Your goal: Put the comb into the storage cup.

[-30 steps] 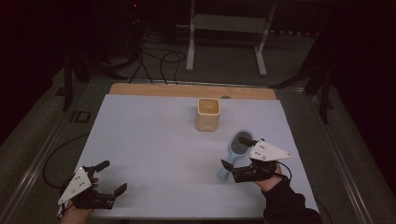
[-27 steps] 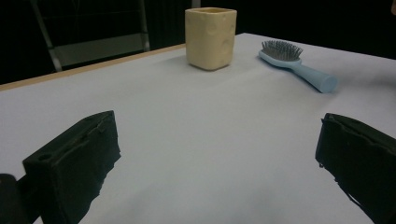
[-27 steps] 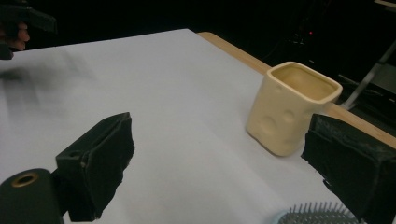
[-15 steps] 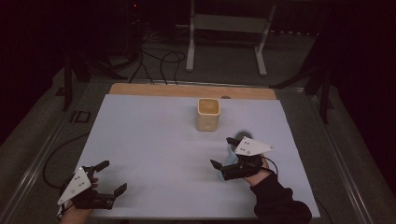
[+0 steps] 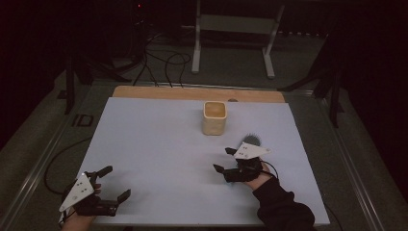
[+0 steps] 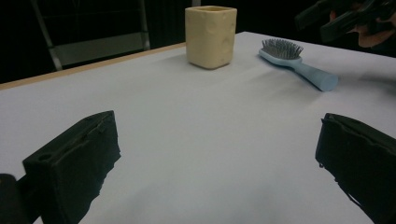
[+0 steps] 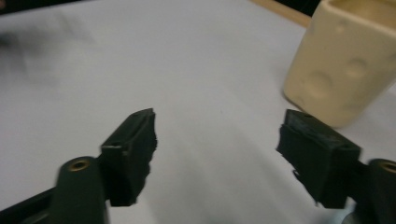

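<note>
Right gripper [image 5: 226,161] — jaws apart, just been closing, nothing between — sits lower right; hairbrush [image 5: 251,140] just above it, partly hidden.

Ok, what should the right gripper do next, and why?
Probably ease the right gripper down and back toward the blue hairbrush until its handle sits between the jaws. They have just been closing, yet only bare white table lies between them, and the hairbrush lies ungrasped near the cream cup.
</note>
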Motion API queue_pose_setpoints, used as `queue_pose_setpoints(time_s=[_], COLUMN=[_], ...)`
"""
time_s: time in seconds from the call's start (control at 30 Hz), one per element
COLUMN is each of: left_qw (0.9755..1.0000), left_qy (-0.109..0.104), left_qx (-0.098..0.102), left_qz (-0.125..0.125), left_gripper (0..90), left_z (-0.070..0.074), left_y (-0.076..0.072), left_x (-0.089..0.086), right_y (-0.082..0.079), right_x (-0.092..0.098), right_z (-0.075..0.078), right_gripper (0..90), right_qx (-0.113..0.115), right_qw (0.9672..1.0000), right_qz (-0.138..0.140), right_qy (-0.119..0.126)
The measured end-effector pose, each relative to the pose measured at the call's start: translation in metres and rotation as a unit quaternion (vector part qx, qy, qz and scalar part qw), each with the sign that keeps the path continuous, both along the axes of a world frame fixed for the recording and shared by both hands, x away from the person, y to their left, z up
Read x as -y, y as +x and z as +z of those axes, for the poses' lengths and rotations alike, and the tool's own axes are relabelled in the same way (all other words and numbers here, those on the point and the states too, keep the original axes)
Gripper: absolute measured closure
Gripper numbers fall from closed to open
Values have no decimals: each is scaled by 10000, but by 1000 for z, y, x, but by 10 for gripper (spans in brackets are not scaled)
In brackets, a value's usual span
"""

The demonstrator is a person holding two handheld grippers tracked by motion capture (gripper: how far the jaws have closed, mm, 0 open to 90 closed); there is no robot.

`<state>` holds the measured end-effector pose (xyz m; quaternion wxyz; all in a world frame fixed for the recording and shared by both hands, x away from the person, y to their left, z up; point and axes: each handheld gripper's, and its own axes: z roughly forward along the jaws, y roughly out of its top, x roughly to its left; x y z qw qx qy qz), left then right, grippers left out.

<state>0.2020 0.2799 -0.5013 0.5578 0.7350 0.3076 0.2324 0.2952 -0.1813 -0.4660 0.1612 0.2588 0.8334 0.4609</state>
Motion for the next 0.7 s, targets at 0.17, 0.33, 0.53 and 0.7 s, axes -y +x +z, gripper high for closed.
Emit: queue_pose_setpoints(time_s=[0.17,0.33,0.53,0.7], left_qw=[10000,10000,10000,10000], left_qy=[13,-6,26,-7], left_qx=[-1,-6,-10,-12], left_qz=[-6,-6,-24,-14], left_gripper=[0,0,0,0], left_z=[0,0,0,-1], left_y=[0,-1,0,0], left_x=[0,0,1,0], right_y=[3,4,4,3], right_x=[-2,-2,-6,-7], right_z=[-11,-18,-24,-28], right_gripper=[437,536,681,820], right_qx=[-134,-304,-418,-503], right_qw=[9998,9992,9981,9969], right_qz=[-7,31,15,68], right_qy=[-160,-248,-444,-609])
